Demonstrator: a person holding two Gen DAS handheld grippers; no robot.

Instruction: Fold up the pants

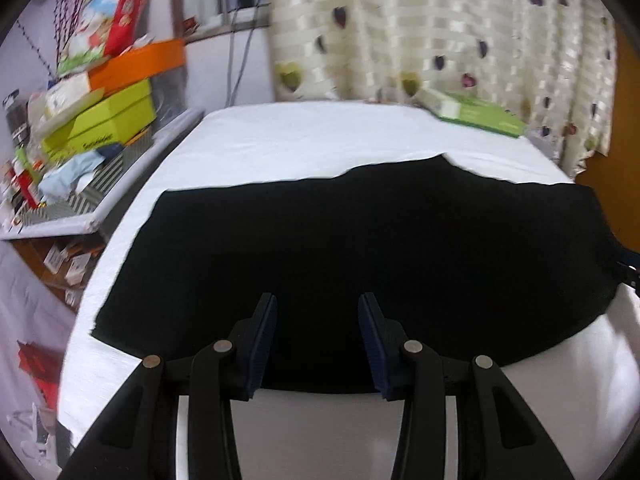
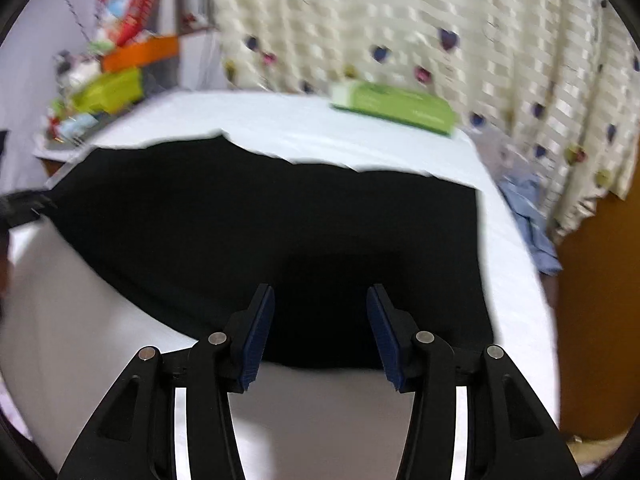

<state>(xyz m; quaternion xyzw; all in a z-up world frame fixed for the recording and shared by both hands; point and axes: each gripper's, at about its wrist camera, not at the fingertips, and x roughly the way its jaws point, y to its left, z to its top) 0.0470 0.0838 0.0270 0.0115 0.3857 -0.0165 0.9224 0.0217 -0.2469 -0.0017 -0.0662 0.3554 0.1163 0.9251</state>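
A white-sheeted bed (image 1: 304, 140) carries black pants (image 1: 360, 240) spread flat and a green box (image 1: 476, 114).

Black pants (image 1: 360, 248), white sheet (image 1: 312, 140)

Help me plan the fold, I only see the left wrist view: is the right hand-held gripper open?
Observer: Yes, the right hand-held gripper is open and holds nothing.
Operator: Where is it aimed?
Observer: At the near edge of the pants, close to their right end.
Operator: Anything beyond that end?
Observer: A blue cloth lies off the right side of the bed.
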